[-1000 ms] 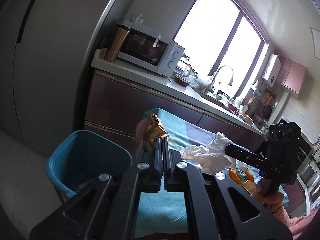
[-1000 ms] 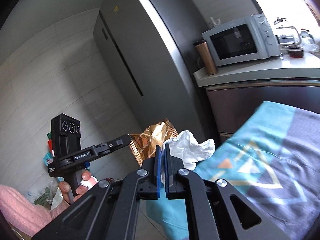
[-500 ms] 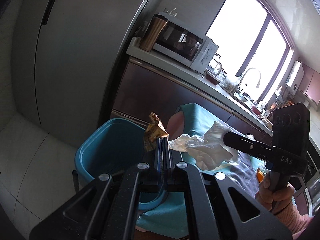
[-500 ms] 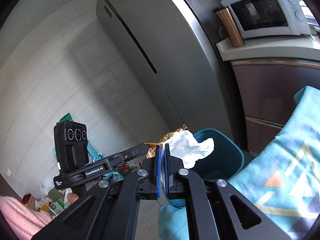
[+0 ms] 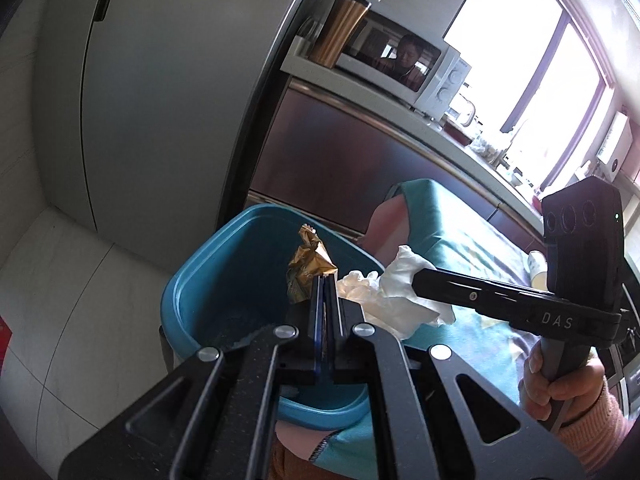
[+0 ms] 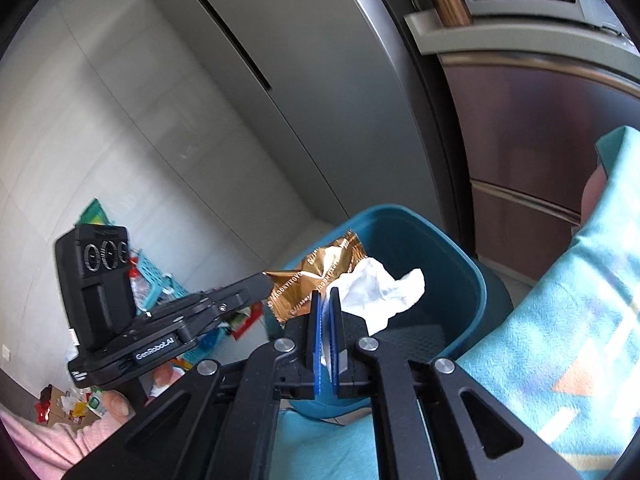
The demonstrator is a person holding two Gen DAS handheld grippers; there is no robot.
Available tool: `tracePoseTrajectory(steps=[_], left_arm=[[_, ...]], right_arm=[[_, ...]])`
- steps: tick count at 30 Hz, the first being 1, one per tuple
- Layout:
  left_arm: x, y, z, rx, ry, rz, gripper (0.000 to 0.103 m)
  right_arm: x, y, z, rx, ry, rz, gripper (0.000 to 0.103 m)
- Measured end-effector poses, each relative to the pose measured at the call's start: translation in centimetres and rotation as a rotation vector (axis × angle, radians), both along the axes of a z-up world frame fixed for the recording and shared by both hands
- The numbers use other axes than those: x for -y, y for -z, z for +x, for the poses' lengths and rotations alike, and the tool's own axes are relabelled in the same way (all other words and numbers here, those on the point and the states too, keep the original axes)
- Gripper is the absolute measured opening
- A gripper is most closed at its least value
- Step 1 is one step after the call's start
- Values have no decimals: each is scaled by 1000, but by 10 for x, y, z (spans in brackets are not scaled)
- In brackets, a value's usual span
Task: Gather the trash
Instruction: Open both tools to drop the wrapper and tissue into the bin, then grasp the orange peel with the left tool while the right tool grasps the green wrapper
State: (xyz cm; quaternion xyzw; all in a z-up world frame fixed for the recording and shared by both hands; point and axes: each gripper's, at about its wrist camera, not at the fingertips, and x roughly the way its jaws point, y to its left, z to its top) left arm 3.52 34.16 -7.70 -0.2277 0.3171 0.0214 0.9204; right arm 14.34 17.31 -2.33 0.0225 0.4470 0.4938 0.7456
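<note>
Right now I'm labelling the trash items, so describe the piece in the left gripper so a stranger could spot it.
Find the teal bin on the floor beside the grey fridge. Above its opening, the left gripper pinches a crumpled gold foil wrapper. It is shiny and printed, unlike the plain white tissue beside it in the right gripper.

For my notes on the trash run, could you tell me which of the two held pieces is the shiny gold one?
The gold wrapper, pinched in the left tongs over the blue bin. The piece in the right tongs is a crumpled white tissue.
</note>
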Motion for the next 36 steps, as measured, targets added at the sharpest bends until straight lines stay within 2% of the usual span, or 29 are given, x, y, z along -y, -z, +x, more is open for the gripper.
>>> tracePoseTrajectory(steps=[5,10,14,18,22,26,36], left_arm=[[3,11,11,-40,3,20,2],[4,22,19,-68,0,19,2],[6,22,16,-49,0,11,2],[14,12,11,-14,21,12,7],[32,-7,7,36,66,39,17],[59,-26,4,90,133,62,25],[139,-52,12,156,316,77,32]], right_arm=[[-6,11,3,-13,11,-55,6],[-4,14,5,-17,25,-63,6],[7,11,2,-13,36,-51,8],[24,2,-8,20,43,-35,15],[48,-13,-24,75,57,-11,25],[79,-31,-33,116,98,30,27],[183,-57,-52,182,286,97,34]])
